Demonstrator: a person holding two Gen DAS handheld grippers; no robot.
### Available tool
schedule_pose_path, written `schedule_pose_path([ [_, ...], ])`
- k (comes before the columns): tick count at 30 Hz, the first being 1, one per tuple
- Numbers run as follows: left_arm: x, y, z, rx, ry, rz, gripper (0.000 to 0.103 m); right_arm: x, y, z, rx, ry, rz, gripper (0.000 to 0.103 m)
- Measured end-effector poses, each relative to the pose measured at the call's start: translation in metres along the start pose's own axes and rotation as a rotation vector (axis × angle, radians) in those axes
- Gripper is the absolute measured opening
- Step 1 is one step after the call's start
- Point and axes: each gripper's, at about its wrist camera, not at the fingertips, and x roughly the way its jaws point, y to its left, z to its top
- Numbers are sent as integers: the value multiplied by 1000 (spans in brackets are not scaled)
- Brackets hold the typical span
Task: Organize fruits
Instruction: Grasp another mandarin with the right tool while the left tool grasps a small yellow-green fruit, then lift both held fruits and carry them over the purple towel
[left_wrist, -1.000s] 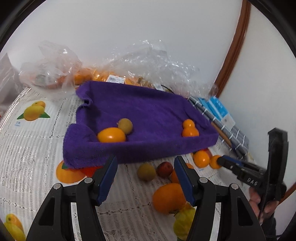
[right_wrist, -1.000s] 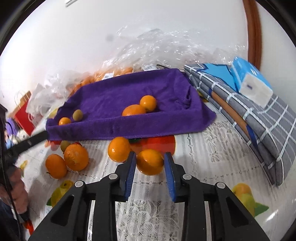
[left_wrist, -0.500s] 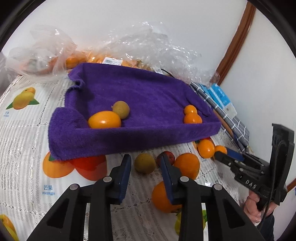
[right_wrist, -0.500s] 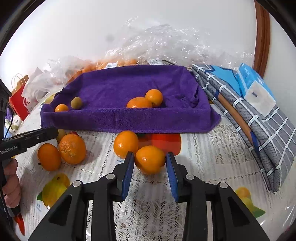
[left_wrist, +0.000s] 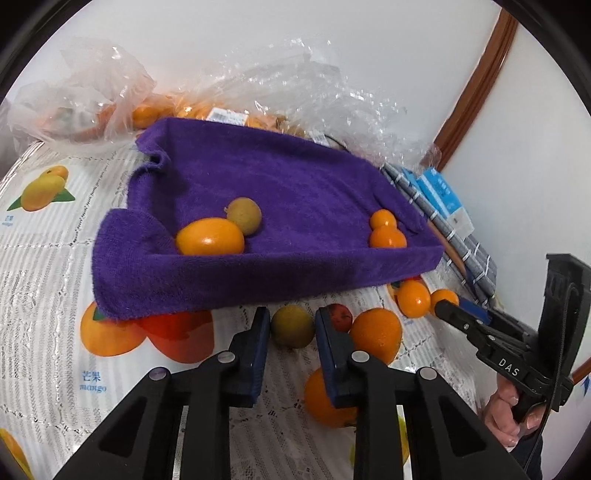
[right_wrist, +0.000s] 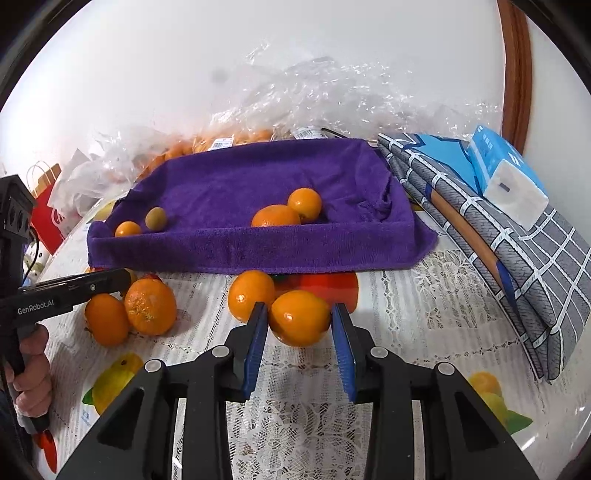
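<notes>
The towel-lined tray (right_wrist: 258, 254) sits at the middle of the table (right_wrist: 424, 317), with four fruits in it (two toward each end). Bags (left_wrist: 280, 92) lie behind it, folded cloth (right_wrist: 517, 251) to its right under a tissue pack (right_wrist: 509, 181), and loose fruit (right_wrist: 149, 306) in front.

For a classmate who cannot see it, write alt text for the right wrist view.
The right gripper straddles an orange on the lace tablecloth, its blue fingers on either side without clearly pressing it. Behind lies a purple towel tray holding four fruits; three more oranges sit loose in front, and the left gripper reaches in at left.
</notes>
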Motion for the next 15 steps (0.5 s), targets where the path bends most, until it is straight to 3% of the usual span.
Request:
schedule_pose_path([
  [5,-11,9,2,-48,-60,-27,24,-2,-10,2,57,-14,28,35],
  [15,-25,3,4,-21,-137,-20,24,-11,-8,1,49,-63,29,35],
])
